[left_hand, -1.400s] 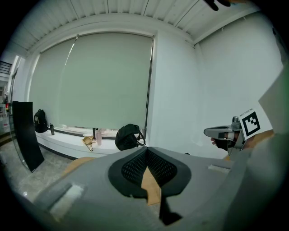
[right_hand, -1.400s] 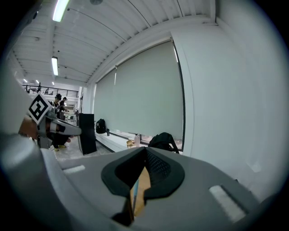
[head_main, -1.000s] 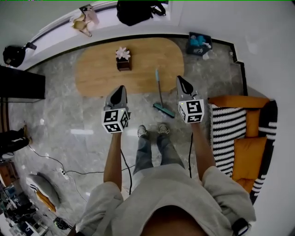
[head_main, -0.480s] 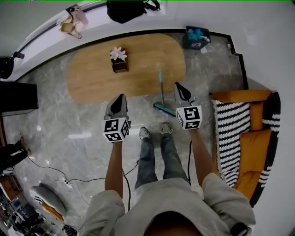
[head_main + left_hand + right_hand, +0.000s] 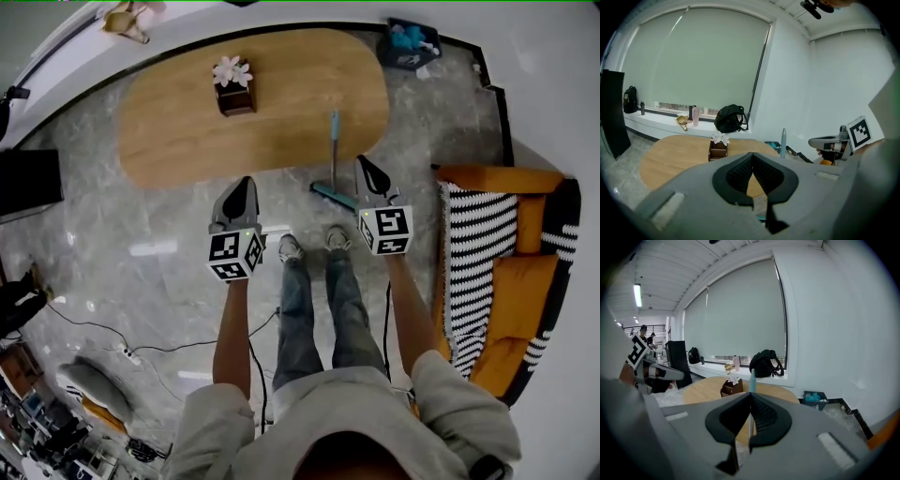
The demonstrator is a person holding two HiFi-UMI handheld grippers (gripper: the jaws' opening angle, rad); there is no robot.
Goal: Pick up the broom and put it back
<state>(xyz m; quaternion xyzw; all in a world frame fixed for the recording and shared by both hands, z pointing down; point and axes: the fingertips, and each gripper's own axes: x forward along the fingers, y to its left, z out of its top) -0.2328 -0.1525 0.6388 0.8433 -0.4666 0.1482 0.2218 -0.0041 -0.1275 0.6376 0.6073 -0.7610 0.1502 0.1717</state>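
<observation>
**Holding both grippers shut and empty, short of the broom**

You have your left gripper (image 5: 241, 192) and right gripper (image 5: 367, 172) out in front of you above the grey floor. Each has its jaws pressed together with nothing between them. The broom (image 5: 332, 159) stands just ahead, its teal head on the floor and its handle rising beside the edge of the wooden table (image 5: 169, 131). It sits nearer your right gripper, untouched. In the right gripper view its handle lines up behind the closed tips.
</observation>
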